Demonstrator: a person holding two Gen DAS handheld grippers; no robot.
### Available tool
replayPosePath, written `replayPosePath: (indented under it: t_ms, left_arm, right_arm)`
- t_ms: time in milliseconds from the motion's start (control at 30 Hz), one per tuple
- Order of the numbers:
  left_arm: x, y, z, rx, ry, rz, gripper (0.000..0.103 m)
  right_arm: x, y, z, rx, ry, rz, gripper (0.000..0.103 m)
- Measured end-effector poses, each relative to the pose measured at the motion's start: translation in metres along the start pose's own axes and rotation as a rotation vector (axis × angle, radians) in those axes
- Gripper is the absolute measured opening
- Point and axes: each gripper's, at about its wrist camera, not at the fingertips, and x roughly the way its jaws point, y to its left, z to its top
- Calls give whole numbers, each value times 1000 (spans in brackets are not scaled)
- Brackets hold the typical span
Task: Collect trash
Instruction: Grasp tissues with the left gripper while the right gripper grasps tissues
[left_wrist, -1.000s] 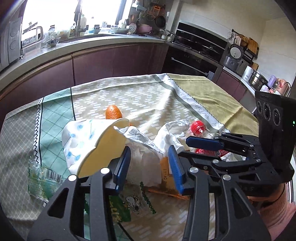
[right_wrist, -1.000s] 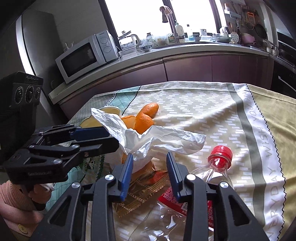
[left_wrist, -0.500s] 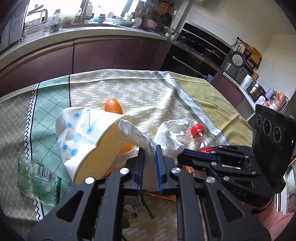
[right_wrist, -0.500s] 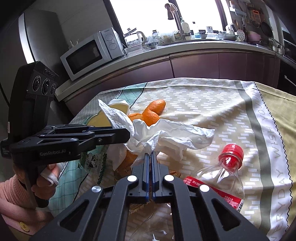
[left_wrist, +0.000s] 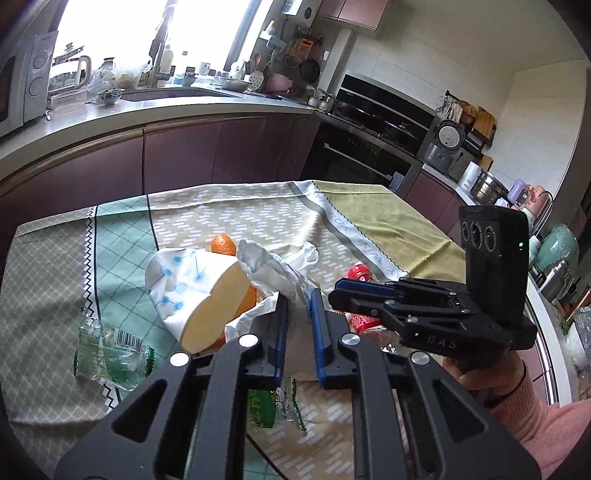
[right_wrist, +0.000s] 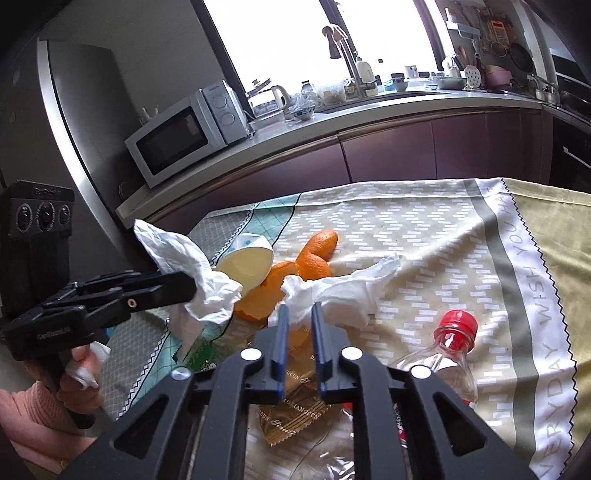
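Observation:
My left gripper (left_wrist: 298, 306) is shut on a crumpled white tissue (left_wrist: 269, 266) and holds it off the table. The right wrist view shows that tissue (right_wrist: 173, 251) hanging from the left gripper (right_wrist: 192, 291) above the tablecloth. My right gripper (right_wrist: 300, 314) is low over the pile and its jaws are opening. A second white tissue (right_wrist: 340, 288) lies just past its tips, and the pads do not press on it. Orange peel (right_wrist: 314, 258), a tipped paper cup (right_wrist: 247, 262), a red-capped plastic bottle (right_wrist: 454, 332) and a brown wrapper (right_wrist: 295, 413) lie close by.
A clear green-printed wrapper (left_wrist: 114, 350) lies at the left of the patterned tablecloth (left_wrist: 229, 218). A kitchen counter with a microwave (right_wrist: 184, 133) and a sink runs behind the table. A person's hands in pink sleeves hold both grippers.
The left gripper closed on the tissue and lifted it up off the pile. The right gripper shut, then partly reopened, staying over the brown wrapper.

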Motion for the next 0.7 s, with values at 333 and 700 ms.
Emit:
replayPosePath:
  t_ms: [333,700]
  left_arm:
    - [-24,15,-10,-31,-25,23,13]
    - [-42,30,-20,-52,-41,25,13]
  right_arm:
    - [31,18,10,-76,82,-123,43]
    - [59,31,10,-162,198,-241,7]
